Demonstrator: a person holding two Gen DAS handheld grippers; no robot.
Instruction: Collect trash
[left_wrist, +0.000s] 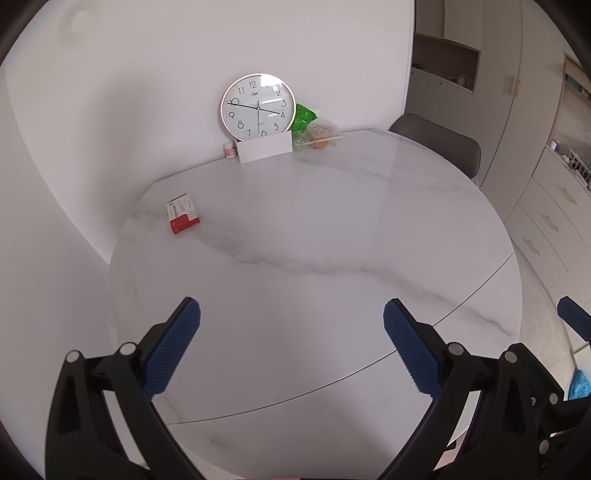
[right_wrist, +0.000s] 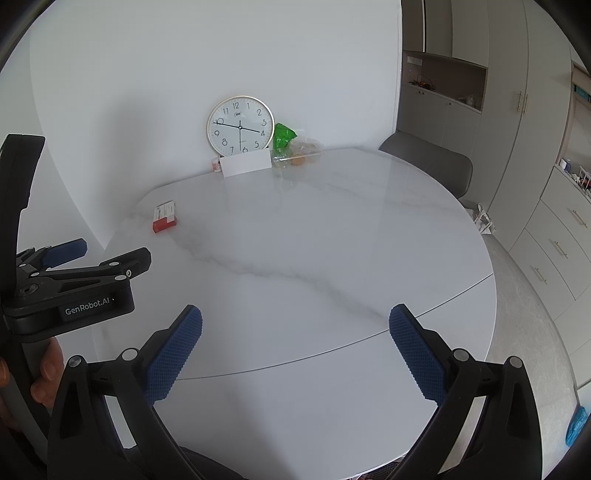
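Observation:
A small red and white box (left_wrist: 183, 213) lies on the left part of the white marble table (left_wrist: 314, 266); it also shows in the right wrist view (right_wrist: 165, 217). A green bag (left_wrist: 303, 116) and a clear plastic bag with scraps (left_wrist: 320, 136) sit at the far edge beside the clock; both show in the right wrist view, the green bag (right_wrist: 283, 135) and the clear bag (right_wrist: 301, 153). My left gripper (left_wrist: 291, 321) is open and empty over the near table edge. My right gripper (right_wrist: 295, 326) is open and empty, to the right of the left one (right_wrist: 79, 258).
A round wall clock (left_wrist: 258, 107) leans on the wall behind a white card (left_wrist: 264, 149), with a small jar (left_wrist: 229, 149) to its left. A grey chair (left_wrist: 439, 142) stands at the far right. Cabinets and drawers (left_wrist: 546, 206) line the right side.

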